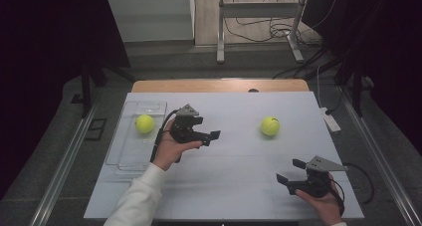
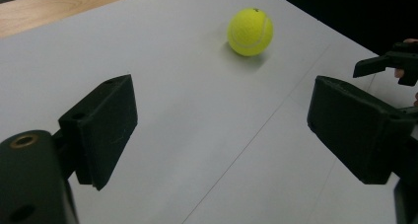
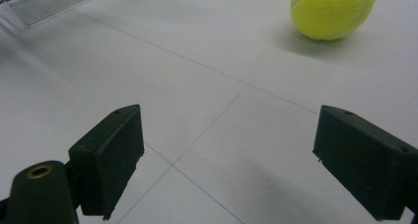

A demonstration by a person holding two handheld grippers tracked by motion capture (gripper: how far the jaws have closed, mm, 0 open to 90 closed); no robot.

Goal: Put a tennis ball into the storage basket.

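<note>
No readable text, label, brand, number or sign anywhere. Tennis ball (image 2: 250, 31) on the white sheet: plain yellow felt with pale seam lines, no legible print. Ball in the clear tray (image 1: 145, 123): too small for any marking to be made out.

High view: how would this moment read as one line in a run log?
left gripper: open, empty | right gripper: open, empty | tennis ball: loose on table | second ball: in clear tray
</note>
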